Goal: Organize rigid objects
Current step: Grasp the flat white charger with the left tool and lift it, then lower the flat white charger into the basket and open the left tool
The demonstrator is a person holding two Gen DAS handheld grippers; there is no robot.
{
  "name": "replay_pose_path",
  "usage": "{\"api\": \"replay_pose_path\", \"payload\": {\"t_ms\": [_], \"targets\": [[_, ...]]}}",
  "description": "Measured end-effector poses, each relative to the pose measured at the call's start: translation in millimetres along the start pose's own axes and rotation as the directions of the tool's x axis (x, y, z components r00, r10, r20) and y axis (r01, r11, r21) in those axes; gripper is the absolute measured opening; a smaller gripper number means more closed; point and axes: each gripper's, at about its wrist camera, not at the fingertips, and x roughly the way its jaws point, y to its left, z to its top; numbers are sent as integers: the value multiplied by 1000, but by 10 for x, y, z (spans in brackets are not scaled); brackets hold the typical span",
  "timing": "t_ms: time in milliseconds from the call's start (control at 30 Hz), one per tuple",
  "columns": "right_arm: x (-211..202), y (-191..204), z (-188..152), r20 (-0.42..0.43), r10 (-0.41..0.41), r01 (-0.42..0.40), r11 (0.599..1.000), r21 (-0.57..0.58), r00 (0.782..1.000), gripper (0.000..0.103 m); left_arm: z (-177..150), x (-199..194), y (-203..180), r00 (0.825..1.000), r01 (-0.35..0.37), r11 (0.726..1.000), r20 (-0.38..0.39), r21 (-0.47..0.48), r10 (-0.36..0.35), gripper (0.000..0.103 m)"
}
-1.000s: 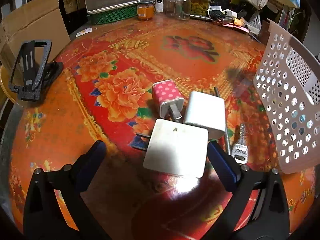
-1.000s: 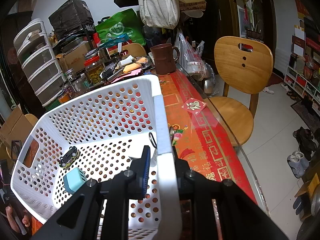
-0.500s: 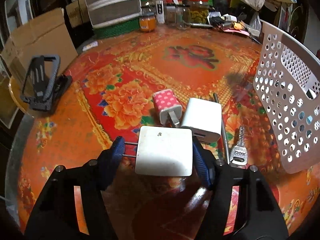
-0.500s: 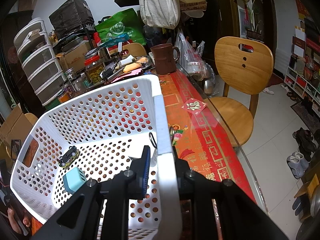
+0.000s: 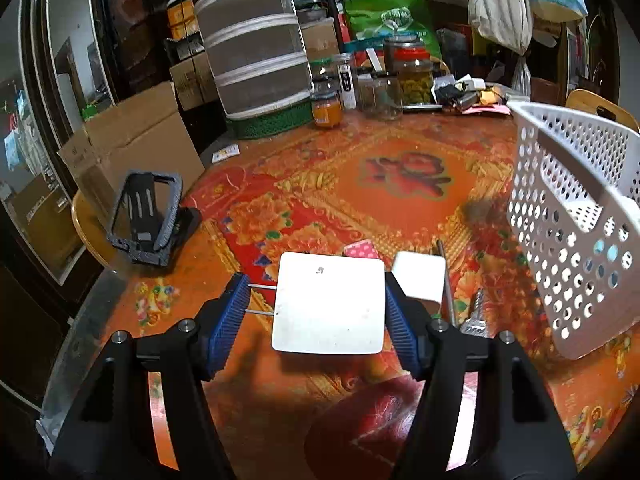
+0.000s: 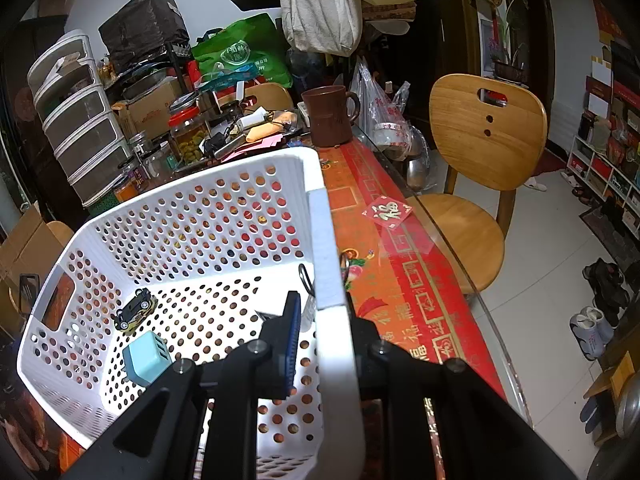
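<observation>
The left gripper [image 5: 318,306] is pinching a white charger [image 5: 329,303] by its prongs and side, lifting it above the table [image 5: 400,208]. The right gripper [image 6: 320,344] is clamping the basket [image 6: 192,216] rim. Carrying it level over that rim seems wise; open room lies between.

The counter [image 5: 400,208], covered in a red and orange floral pattern, carries a white perforated basket [image 5: 568,240] at 3 o'clock, a black phone stand [image 5: 150,218] at 9 o'clock, jars [image 5: 412,76] at 12 o'clock, and a small white charger [image 5: 420,276], a pink dotted charger [image 5: 362,249] and a key [image 5: 476,316] near the centre.
</observation>
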Motion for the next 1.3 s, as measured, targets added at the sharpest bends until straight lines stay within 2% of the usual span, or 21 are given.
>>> {"api": "replay_pose_path", "payload": {"t_ms": [167,367,533,667,767,933,1300], "targets": [[1,9,5,0,1,-1,1000,1,1000,17,188,-229,-9,999,14,1000,35,1,-14,63],[2,9,5,0,0,0,1000,1,1000,17,655,-544,-172,996,51,999,80,-3,-50,63],[3,8,5,-1,2,-2,1000,2,1000,17,1018,-856,-576,987,112,992,112,54,-118,63],[3,4,12,-3,8,-8,1000,8,1000,17,1115,-1055,-1023,977,156,980,127,127,-172,63],[6,4,12,-6,9,-8,1000,11,1000,17,1151,-1003,-1379,977,189,967,66,169,-202,63],[7,4,11,-7,11,-11,1000,12,1000,17,1060,-731,-1853,988,156,960,-14,231,-157,63],[18,-3,12,-7,18,-18,1000,14,1000,17,907,-406,-2005,988,152,954,-58,259,-141,63]]}}
